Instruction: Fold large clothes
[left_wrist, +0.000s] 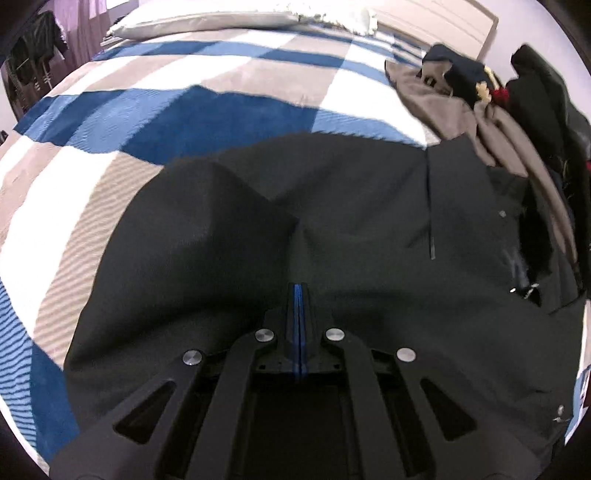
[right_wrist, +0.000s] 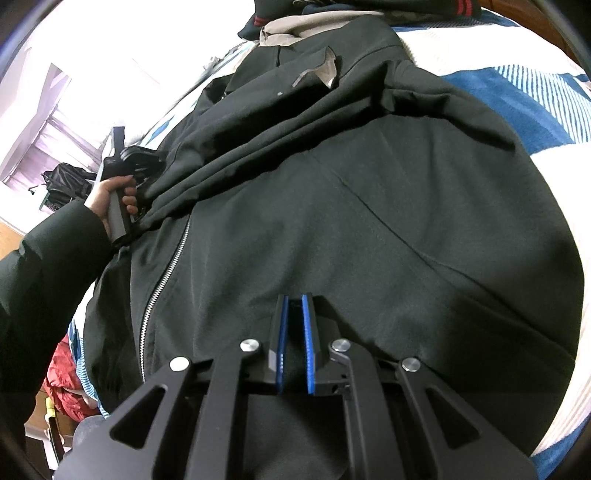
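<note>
One black zip-front jacket (right_wrist: 369, 206) covers most of the bed (left_wrist: 221, 110), whose blue, white and grey checked cover shows around it in both wrist views. In the right wrist view the jacket lies front-up, its collar toward the far end, its hem toward the camera, and its silver zipper (right_wrist: 166, 273) running down the left of the picture. So the long axis runs roughly away from the right claw (right_wrist: 293, 343), and any fold across the body has to travel sideways to that line. A heap of other clothes (left_wrist: 480, 103), grey, black and dark blue, sits past the collar end, touching or just beside the jacket.

A thick ridge of gathered black cloth, probably a sleeve or a turned-over side panel, crosses the upper chest from the left edge toward the right shoulder. The left claw (right_wrist: 140, 162) is at the left end of that ridge, at the jacket's side edge, with the person's left hand (right_wrist: 114, 195) on its handle. In its own view the blue pads are pressed together with black fabric rising right at the tips. It looks clamped on the jacket, though the pinch itself is hidden in the dark cloth.

The right claw hovers over the lower body panel, well apart from the left one and to the right of the zipper. Its jaws stand slightly parted with a strip of jacket showing between the blue pads, gripping nothing. By my reading the left one is nearer the loose ridge and leads the next fold.
</note>
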